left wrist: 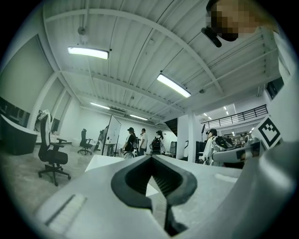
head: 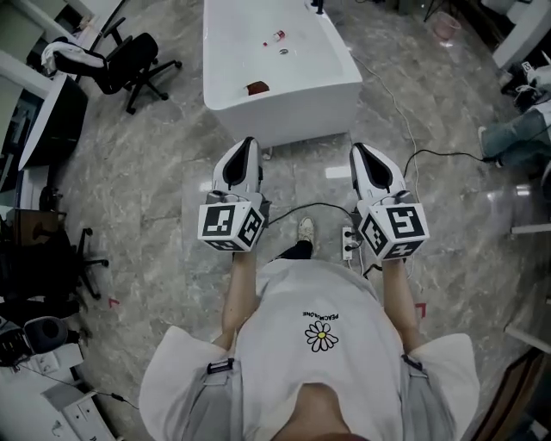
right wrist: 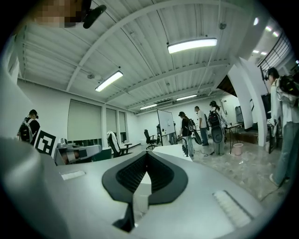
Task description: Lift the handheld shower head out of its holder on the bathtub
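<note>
Left gripper and right gripper side by side, facing the bathtub
Both have jaws pressed together on nothing; well ahead, at the tub's far rim, a dark fitting, shower head too small to tell

Black office chair, floor power strip

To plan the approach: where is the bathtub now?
In the head view the bathtub stands at top centre, ahead of the left gripper and right gripper, an office chair to its left.
</note>
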### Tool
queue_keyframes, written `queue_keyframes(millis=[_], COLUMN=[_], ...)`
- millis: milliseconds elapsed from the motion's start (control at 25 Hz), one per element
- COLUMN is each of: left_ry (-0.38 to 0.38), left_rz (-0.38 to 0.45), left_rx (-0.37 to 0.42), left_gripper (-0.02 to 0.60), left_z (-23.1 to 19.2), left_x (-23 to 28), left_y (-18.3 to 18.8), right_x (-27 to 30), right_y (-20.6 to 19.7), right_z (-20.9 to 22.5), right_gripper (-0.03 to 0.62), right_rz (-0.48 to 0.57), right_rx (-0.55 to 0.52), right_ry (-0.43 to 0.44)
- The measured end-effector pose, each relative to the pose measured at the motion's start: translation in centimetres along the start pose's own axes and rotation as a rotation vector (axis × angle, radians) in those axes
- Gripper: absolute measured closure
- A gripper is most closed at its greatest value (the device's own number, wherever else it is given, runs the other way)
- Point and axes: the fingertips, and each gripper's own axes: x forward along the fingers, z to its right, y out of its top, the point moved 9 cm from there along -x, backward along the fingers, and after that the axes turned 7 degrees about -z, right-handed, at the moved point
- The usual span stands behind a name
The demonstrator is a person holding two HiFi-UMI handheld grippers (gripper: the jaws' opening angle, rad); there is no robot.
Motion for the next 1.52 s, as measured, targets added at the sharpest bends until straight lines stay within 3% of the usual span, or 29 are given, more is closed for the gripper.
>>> queue_keyframes(millis=[320,840,1160,1280,1520], left_ry=[-0.028,0.064,0.066,0.028,-0.023], left_rz=[0.046,-0.009,0.018,0.059,0.054], left_rx=[-0.003,-0.070,-0.002,0.024,0.068], left_gripper=[0.581,0.581,0.581,0.581,0.581], left_z=[-6.0,-12.1,-14.5,-14.3,-13.6], left_x=[6.8,14.2,29.1,34.5,42.8], left_y=[2.6,0.8,4.8,6.6,7.5], right_x=[9.7,20.2,31.5,34.6,39.9], right_y=[2.7,3.0,8.8,10.8,13.1], right_z=[1.1,5.5,14.8,19.2,25.0], right_gripper=[0.571,0.571,0.571,0.570,0.571], right_rz=[0.005,-0.042,0.033,0.056,0.075], right_rx=[-0.009,0.023,0.024,0.043,0.042], right_ry=[-0.006,0.056,0.091,0.093,0.106])
